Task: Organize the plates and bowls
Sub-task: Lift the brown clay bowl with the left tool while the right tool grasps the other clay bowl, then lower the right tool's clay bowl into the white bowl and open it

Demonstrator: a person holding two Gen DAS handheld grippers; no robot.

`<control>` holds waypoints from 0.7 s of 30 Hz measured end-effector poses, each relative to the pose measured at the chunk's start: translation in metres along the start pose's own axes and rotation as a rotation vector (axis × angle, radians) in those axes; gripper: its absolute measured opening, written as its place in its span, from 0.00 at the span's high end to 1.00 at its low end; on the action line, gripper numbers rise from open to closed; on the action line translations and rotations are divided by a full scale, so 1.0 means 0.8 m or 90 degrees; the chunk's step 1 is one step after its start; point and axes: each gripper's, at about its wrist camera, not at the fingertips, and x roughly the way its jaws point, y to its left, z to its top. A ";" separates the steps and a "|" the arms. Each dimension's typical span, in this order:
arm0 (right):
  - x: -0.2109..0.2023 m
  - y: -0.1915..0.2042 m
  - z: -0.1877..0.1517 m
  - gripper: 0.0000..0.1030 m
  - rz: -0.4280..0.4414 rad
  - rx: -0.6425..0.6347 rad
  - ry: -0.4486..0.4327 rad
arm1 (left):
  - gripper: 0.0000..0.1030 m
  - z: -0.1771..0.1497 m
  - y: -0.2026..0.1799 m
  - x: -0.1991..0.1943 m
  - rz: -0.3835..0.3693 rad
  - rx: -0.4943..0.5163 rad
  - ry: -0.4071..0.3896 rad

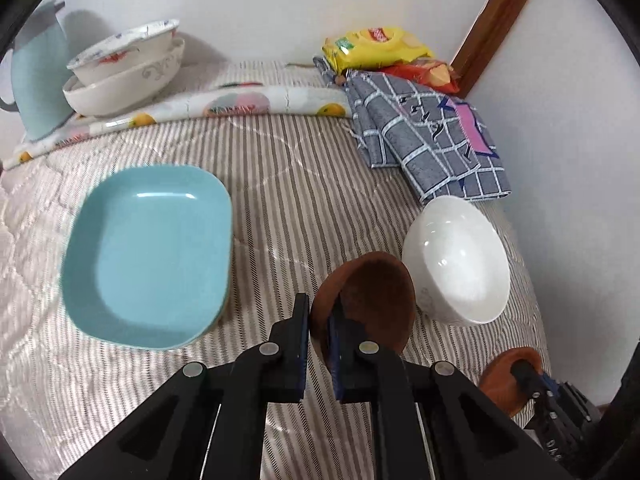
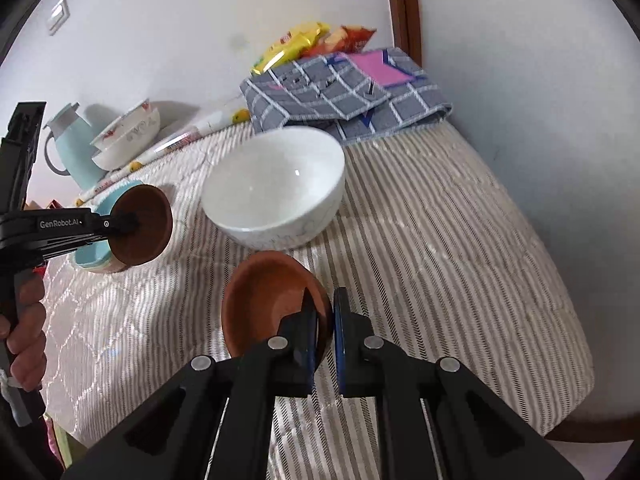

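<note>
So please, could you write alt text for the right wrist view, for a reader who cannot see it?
The right gripper grips the rim of a small brown bowl above a striped cloth. Behind it stands a white bowl; at left, the left gripper holds another brown bowl.

A home room: a table (image 2: 440, 240) covered in a striped quilted cloth sits in a white-walled corner, with snack bags (image 1: 376, 46), a folded checked cloth (image 1: 424, 132), a pale blue jug (image 1: 38, 76) and stacked bowls (image 1: 124, 76) along its far edge.

brown clay bowl (image 2: 272, 300), white bowl (image 2: 276, 184), turquoise dish (image 1: 148, 256), grey-striped cloth (image 1: 300, 208), blue checked towel (image 1: 424, 136).
</note>
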 end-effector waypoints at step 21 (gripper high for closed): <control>-0.016 0.032 0.098 0.92 0.000 -0.004 -0.050 | 0.91 0.028 0.017 -0.051 0.011 0.013 -0.067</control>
